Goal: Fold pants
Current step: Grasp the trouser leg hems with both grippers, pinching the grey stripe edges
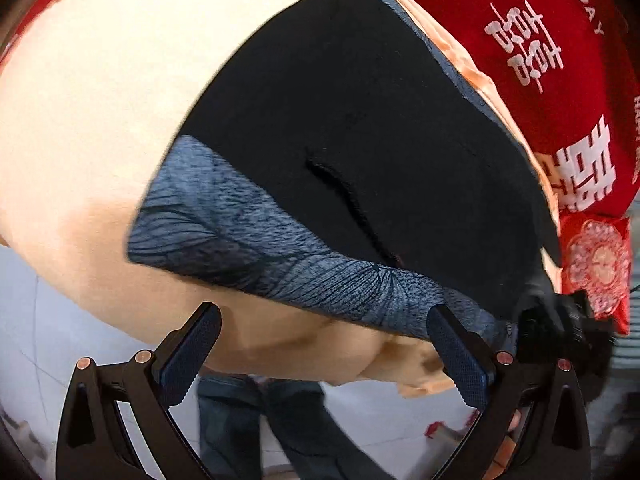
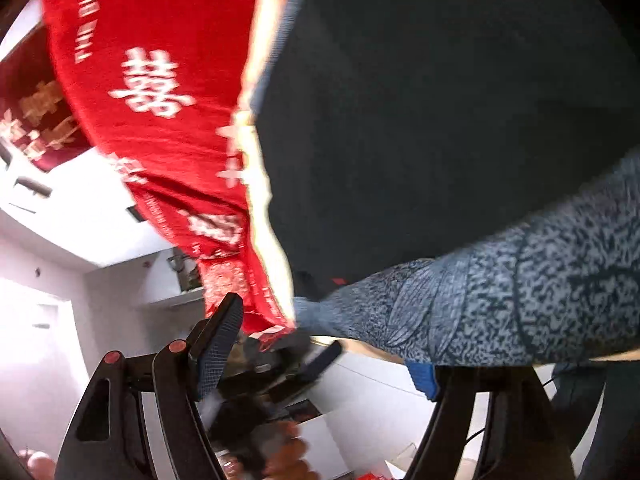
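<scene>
The pants are black with a blue-grey patterned waistband and lie flat on a peach bed sheet. My left gripper is open and empty just off the waistband's near edge; its right finger touches the band's corner. In the right wrist view the pants fill the upper right, and the patterned band drapes over my right gripper's right finger. My right gripper is open; its left finger is free. The other gripper shows blurred between its fingers.
A red blanket with white characters lies along the far side of the pants, also in the right wrist view. The bed edge and grey floor lie below. A person's jeans-clad legs stand by the bed.
</scene>
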`<state>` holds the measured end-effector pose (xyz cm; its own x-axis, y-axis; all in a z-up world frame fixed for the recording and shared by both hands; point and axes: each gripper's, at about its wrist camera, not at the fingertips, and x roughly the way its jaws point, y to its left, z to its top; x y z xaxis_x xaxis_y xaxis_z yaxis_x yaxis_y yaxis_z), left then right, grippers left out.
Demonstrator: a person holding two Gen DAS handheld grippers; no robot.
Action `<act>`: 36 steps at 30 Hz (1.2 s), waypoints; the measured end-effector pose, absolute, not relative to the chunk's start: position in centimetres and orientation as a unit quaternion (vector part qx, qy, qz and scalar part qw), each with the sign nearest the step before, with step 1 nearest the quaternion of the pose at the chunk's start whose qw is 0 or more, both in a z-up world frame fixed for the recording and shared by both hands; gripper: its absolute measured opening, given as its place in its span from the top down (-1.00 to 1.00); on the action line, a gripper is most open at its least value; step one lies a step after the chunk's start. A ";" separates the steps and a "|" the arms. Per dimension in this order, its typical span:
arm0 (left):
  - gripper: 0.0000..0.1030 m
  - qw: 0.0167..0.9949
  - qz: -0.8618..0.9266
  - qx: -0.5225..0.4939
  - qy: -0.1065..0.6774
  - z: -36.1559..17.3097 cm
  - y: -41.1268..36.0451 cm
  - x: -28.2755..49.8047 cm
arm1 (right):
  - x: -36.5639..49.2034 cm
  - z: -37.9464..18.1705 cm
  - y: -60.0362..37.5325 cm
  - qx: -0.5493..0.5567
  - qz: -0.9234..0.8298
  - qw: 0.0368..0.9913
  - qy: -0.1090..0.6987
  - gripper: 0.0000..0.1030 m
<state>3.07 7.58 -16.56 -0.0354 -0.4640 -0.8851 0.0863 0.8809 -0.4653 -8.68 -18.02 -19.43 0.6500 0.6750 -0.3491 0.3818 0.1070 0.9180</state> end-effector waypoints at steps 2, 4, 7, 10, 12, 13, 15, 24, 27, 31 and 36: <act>-1.00 0.678 -0.202 -0.159 0.689 -16.4 7.3 3.5 | -8.5 -18.3 -18.2 0.643 0.128 0.637 0.406 -0.52; -1.00 0.679 -0.190 -0.176 0.687 -16.2 7.0 4.0 | -8.5 -17.6 -18.4 0.637 0.137 0.641 0.407 -0.52; -0.96 0.678 -0.170 -0.187 0.690 -16.7 6.7 4.6 | -8.7 -17.6 -18.6 0.630 0.141 0.642 0.413 -0.52; -0.17 0.674 -0.146 -0.183 0.701 -17.5 6.5 5.0 | -9.4 -18.6 -19.1 0.619 0.124 0.646 0.429 -0.52; 0.05 0.681 -0.145 -0.179 0.695 -17.3 6.3 5.0 | -10.6 -19.4 -20.2 0.621 0.103 0.647 0.429 -0.52; 0.33 0.688 -0.152 -0.164 0.690 -17.0 5.9 4.9 | -11.7 -20.2 -21.2 0.628 0.084 0.645 0.428 -0.52; 0.35 0.690 -0.159 -0.144 0.692 -16.9 5.4 5.0 | -13.2 -21.3 -22.6 0.639 0.058 0.640 0.423 -0.52; 0.60 0.683 -0.195 -0.112 0.695 -16.0 5.2 5.8 | -19.4 -23.2 -27.5 0.749 -0.013 0.573 0.334 0.90; 0.60 0.683 -0.196 -0.101 0.696 -15.4 5.2 5.8 | -19.5 -20.4 -27.2 0.711 -0.038 0.597 0.369 0.89; 0.60 0.687 -0.206 -0.108 0.688 -13.0 5.2 6.3 | -17.4 -14.5 -27.9 0.637 -0.028 0.654 0.407 0.89; 0.60 0.705 -0.219 -0.103 0.667 -8.7 3.5 8.4 | -12.3 -9.5 -30.6 0.564 0.001 0.697 0.442 0.88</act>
